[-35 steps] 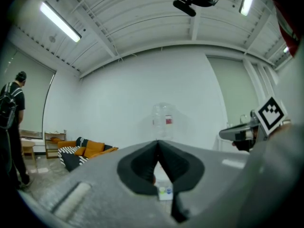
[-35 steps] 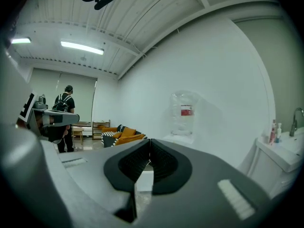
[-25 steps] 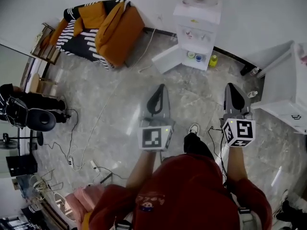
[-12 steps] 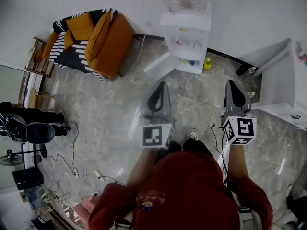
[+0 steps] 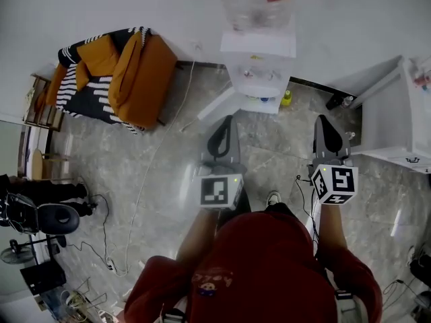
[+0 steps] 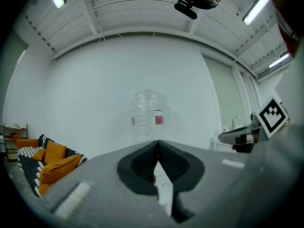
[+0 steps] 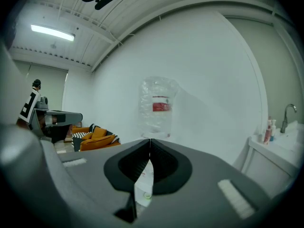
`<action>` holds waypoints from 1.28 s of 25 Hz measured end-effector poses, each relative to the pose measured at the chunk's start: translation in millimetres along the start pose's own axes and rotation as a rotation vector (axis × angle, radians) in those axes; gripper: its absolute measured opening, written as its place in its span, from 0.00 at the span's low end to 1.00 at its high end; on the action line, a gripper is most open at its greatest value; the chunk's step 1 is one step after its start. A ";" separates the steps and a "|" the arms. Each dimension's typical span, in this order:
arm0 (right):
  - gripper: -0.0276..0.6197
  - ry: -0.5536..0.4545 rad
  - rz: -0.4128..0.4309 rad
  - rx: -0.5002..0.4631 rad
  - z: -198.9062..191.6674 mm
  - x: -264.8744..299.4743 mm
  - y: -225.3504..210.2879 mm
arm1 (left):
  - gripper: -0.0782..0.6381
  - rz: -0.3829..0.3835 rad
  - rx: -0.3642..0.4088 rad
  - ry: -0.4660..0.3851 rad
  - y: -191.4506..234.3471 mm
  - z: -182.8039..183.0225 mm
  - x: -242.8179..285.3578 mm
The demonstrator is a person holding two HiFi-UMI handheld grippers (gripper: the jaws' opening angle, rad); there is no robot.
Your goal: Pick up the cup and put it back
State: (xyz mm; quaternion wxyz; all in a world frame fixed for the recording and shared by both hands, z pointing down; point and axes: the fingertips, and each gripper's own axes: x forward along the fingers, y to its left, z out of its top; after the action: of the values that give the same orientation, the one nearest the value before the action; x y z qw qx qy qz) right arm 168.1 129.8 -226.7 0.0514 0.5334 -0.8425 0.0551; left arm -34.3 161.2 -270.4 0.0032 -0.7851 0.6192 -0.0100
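So the cup, as far as I can tell, is one of the little coloured things on the open shelf low down in the water dispenser. It's too small in the head view to say more, and nothing is holding it. The dispenser stands against the wall with a big clear bottle on top and a small yellow bottle on the floor just beside its foot. Both claws hang in front of the person, well apart from that shelf. The left claw has its jaws pressed together with nothing between them, and the right claw is closed and empty too. Both gripper views look level at the big bottle, so they're aimed too high for the shelf. My take is that this is the approach step. I'd use the left claw since it lines up closer with the dispenser, open it early, crouch and tip it down, then come straight into the shelf so the jaws straddle the cup without knocking its neighbours. The orange armchair and white cabinet sit off to the sides, out of the way.
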 end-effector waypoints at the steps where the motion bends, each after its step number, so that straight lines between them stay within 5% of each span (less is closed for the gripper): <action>1: 0.05 0.001 -0.009 0.001 3.1 9.4 5.7 | 0.11 -0.012 -0.002 -0.002 10.7 1.0 7.3; 10: 0.05 -0.023 -0.115 -0.023 37.8 81.4 59.5 | 0.11 -0.142 0.004 -0.020 96.4 14.9 57.7; 19: 0.05 -0.019 -0.241 -0.009 39.8 98.7 80.7 | 0.11 -0.281 0.008 -0.032 124.6 16.4 86.4; 32: 0.05 -0.006 -0.206 0.012 24.8 108.4 32.9 | 0.11 -0.223 0.004 0.001 101.9 2.9 117.5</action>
State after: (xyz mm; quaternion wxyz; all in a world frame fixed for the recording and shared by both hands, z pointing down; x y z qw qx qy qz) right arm 91.5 43.3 -236.7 0.0511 0.6178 -0.7829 0.0529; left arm -106.0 23.2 -273.7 0.0032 -0.8492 0.5279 -0.0119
